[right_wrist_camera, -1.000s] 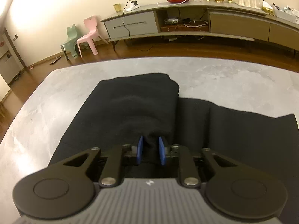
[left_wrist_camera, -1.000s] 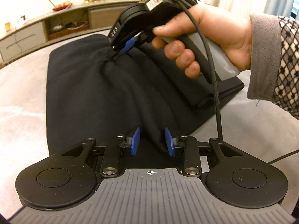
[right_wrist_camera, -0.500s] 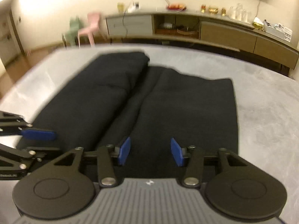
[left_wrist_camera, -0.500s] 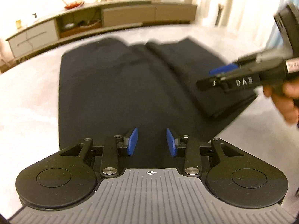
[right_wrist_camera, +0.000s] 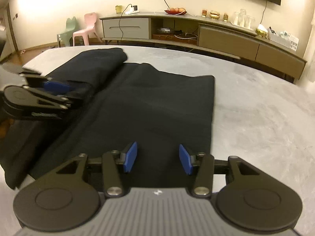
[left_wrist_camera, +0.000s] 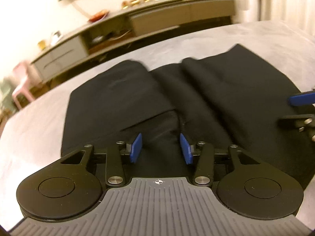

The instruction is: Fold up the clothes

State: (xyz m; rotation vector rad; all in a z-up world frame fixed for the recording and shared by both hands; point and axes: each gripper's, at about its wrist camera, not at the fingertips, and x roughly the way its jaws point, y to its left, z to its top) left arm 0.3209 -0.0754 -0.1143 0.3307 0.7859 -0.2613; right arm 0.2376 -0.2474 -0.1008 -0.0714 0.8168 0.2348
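Black soft cloth garment (right_wrist_camera: 149, 106) is laid flat on the grey marbled desk (right_wrist_camera: 256, 108), released a second ago; the left tool (left_wrist_camera: 159, 147) and right tool (right_wrist_camera: 157, 158) are now held wide and empty, so another fold is probably expected.

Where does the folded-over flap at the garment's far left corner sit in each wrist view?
Left wrist: the flap lies left of centre, above the open left gripper.
Right wrist: flap at upper left, beyond the left gripper.
Shared landmark: the pink chair.
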